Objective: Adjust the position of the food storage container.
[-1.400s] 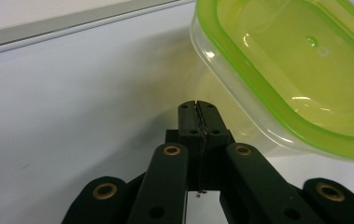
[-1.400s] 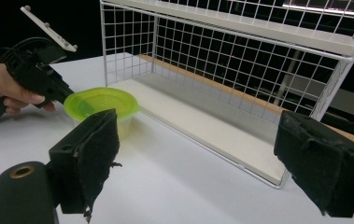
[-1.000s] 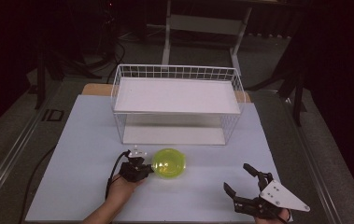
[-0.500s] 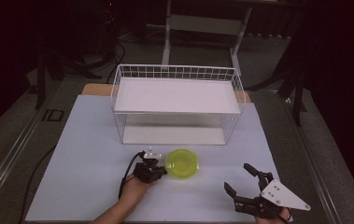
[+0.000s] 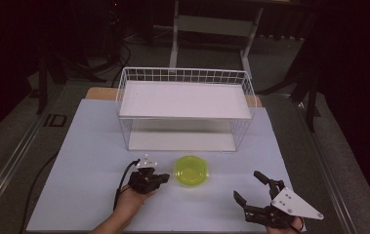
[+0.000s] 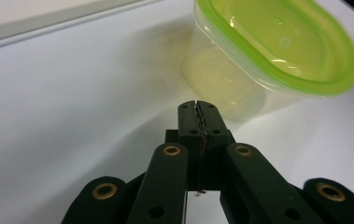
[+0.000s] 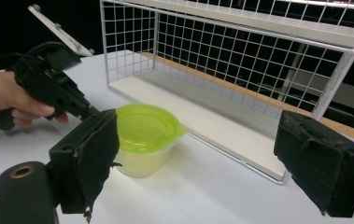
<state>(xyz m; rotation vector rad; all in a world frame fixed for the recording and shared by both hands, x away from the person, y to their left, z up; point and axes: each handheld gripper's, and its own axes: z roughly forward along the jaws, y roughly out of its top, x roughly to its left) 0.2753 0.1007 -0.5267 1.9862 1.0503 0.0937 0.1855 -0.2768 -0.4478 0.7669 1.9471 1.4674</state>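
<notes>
A clear plastic tub with a lime-green lid [image 5: 191, 170] stands upright on the white table, in front of the wire rack. My left gripper [image 5: 161, 178] lies just left of it, jaws pressed shut with nothing between them. In the left gripper view the shut tips [image 6: 197, 108] point at the tub [image 6: 268, 60], a short gap away. My right gripper [image 5: 247, 186] rests at the front right with its jaws wide open and empty. In the right gripper view the tub [image 7: 144, 135] sits between the foam pads [image 7: 90, 158], farther off, and the left gripper [image 7: 87, 111] is beside it.
A white wire shelf rack [image 5: 185, 107] with two white boards stands behind the tub, its lower board [image 7: 202, 116] close to the tub. The white table cover [image 5: 85, 146] ends on a dark floor. A cable [image 5: 121, 183] trails from the left gripper.
The tub, tilted at the left gripper's tips a second ago, shifted right and now stands flat on the table. The left gripper has drawn back slightly. The right gripper has not moved.
</notes>
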